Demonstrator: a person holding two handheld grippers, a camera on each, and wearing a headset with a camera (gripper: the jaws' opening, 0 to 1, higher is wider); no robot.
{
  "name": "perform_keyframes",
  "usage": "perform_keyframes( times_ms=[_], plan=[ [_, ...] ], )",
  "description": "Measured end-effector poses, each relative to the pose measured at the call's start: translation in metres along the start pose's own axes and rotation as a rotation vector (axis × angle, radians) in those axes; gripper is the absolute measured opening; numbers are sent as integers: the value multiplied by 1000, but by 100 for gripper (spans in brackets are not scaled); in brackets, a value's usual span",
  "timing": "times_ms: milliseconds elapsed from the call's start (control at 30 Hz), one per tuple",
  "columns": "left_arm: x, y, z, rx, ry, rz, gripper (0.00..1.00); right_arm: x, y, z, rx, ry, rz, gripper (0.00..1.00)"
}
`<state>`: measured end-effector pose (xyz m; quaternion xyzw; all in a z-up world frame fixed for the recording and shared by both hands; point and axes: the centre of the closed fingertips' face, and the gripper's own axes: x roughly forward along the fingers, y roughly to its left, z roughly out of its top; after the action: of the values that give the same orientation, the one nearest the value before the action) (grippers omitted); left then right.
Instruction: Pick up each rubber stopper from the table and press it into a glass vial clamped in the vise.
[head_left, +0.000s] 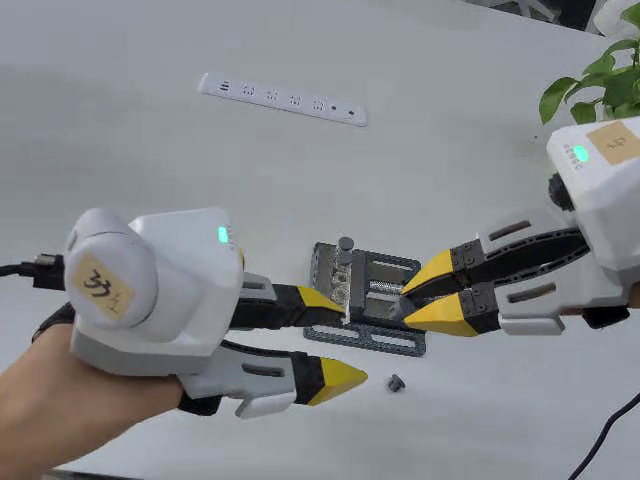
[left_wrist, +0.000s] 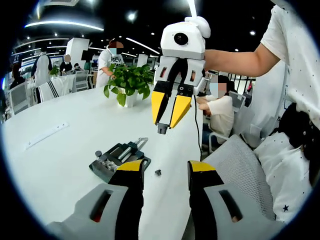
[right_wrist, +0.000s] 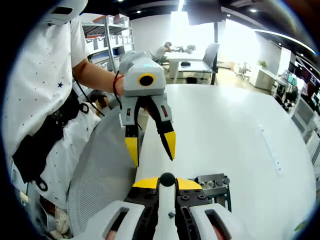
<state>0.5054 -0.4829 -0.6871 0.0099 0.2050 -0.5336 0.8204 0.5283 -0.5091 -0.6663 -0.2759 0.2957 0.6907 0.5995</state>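
Note:
A small dark vise (head_left: 385, 318) sits mid-table, with clear glass vials (head_left: 341, 291) clamped in it; the vise (left_wrist: 117, 159) also lies low in the left gripper view. My right gripper (head_left: 405, 303) comes in from the right, just above the vise, shut on a dark rubber stopper (right_wrist: 167, 178). That stopper (left_wrist: 162, 129) shows at its yellow tips (left_wrist: 168, 122). My left gripper (head_left: 346, 340) is open with nothing in it, its upper jaw beside the vise's left end. A loose stopper (head_left: 396, 382) lies on the table in front of the vise, right of the lower left jaw.
A white power strip (head_left: 283, 99) lies at the back of the white table (head_left: 150, 150). A potted plant (head_left: 600, 85) stands at the far right corner. A black cable (head_left: 600, 440) runs off the front right. People sit at other tables behind.

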Motion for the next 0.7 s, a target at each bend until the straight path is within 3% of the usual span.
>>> perform_keyframes(
  times_ms=[300,700],
  plan=[
    [-18,30,-18,24,-3,106,54,7,-25,0,38,25,-51,6],
    [-25,47,-36,79,-45,148,78,29,-54,-6,85,98,-100,6]
  ],
)
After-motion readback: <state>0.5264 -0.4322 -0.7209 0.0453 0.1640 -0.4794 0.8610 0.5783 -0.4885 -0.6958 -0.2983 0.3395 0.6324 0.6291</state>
